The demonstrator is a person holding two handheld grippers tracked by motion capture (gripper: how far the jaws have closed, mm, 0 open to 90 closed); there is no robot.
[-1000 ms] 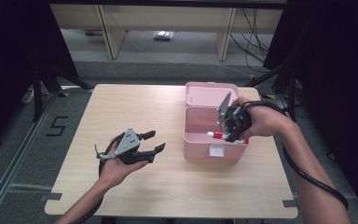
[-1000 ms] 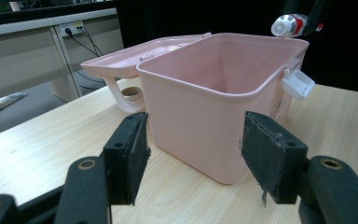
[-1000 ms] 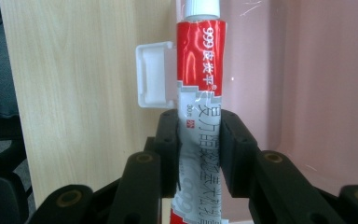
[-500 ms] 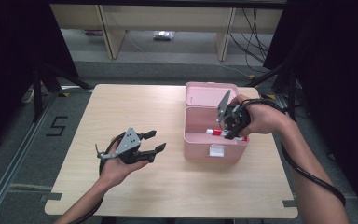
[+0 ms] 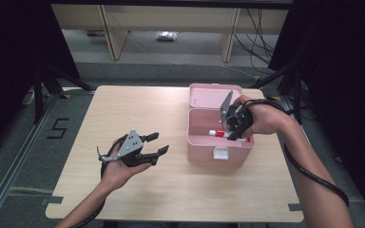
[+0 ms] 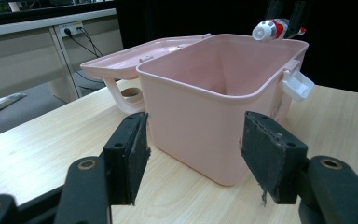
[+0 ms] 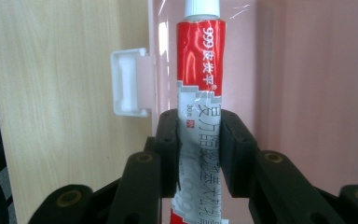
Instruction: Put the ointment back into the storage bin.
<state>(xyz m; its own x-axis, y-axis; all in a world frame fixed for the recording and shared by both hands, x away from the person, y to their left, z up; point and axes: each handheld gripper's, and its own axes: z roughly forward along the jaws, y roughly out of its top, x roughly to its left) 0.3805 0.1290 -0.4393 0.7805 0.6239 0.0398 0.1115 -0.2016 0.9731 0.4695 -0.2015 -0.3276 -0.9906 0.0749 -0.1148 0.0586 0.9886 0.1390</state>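
Unmoved: tube (image 7: 198,84) over box rim (image 5: 218,153).

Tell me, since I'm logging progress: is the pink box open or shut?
Open. The pink box has its lid flipped back flat on the table, interior exposed.

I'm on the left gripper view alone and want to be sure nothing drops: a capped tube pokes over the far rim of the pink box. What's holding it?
Observer: The right gripper; its jaws are shut on the tube, about midway along it.
Operator: Is the tube over the box or outside it?
Observer: Over the open box, seen from the high view, near its front wall.
Operator: Which way does the cap point?
Observer: In the high view, toward the left gripper, which rests open on the table, apart from the box.
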